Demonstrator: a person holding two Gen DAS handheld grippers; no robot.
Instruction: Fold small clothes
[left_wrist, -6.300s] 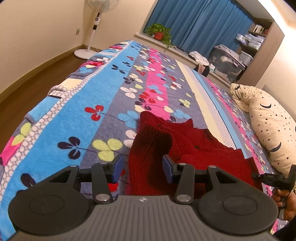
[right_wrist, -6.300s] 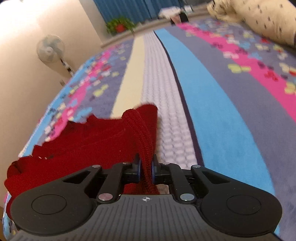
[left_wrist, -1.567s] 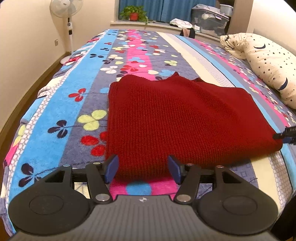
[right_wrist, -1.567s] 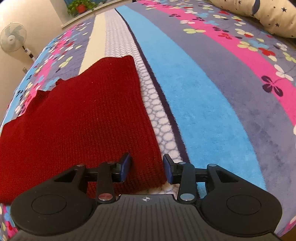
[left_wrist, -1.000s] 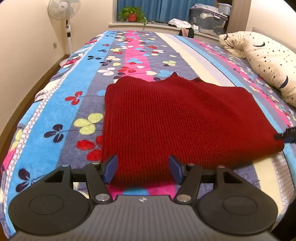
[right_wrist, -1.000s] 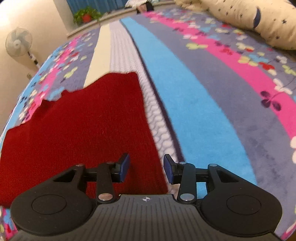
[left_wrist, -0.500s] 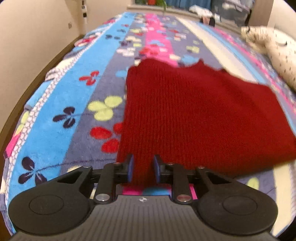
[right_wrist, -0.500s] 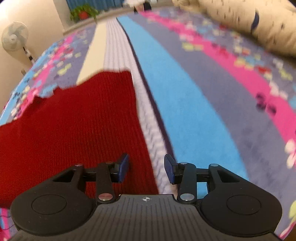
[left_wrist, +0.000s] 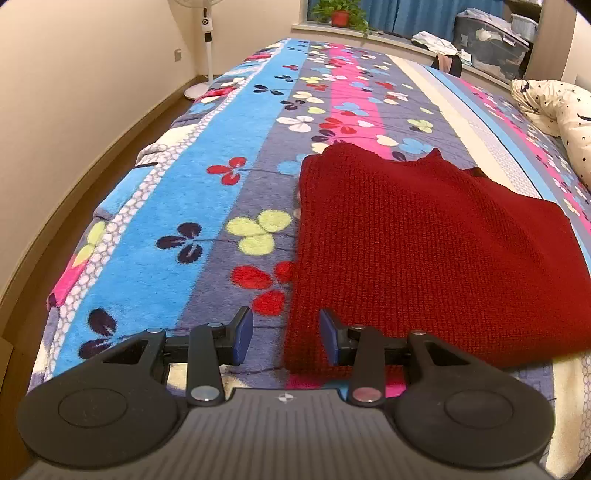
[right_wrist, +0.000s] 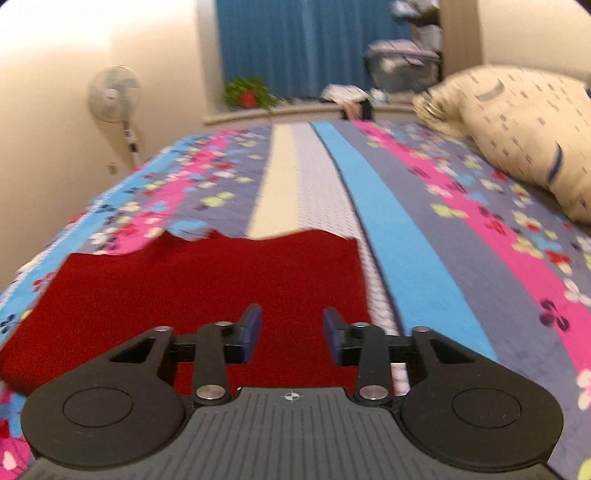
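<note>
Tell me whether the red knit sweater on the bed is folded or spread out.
Folded. The red knit sweater lies flat on the blanket as a compact rectangle, no sleeves sticking out, with a thick doubled edge nearest the camera.

The sweater (left_wrist: 424, 251) is dark red all over, with a bumpy knit look. The blanket (left_wrist: 229, 147) on the bed has long stripes of blue, pink, grey-purple and cream, with little flowers in red, yellow-green, white and dark blue. The pillow (right_wrist: 517, 125) is cream with small dark stars and moons. The curtains (right_wrist: 295, 48) are deep blue. The left tool (left_wrist: 286, 334) is black and grey with blue pads (left_wrist: 243, 332). The wall (left_wrist: 74, 74) is pale cream.
</note>
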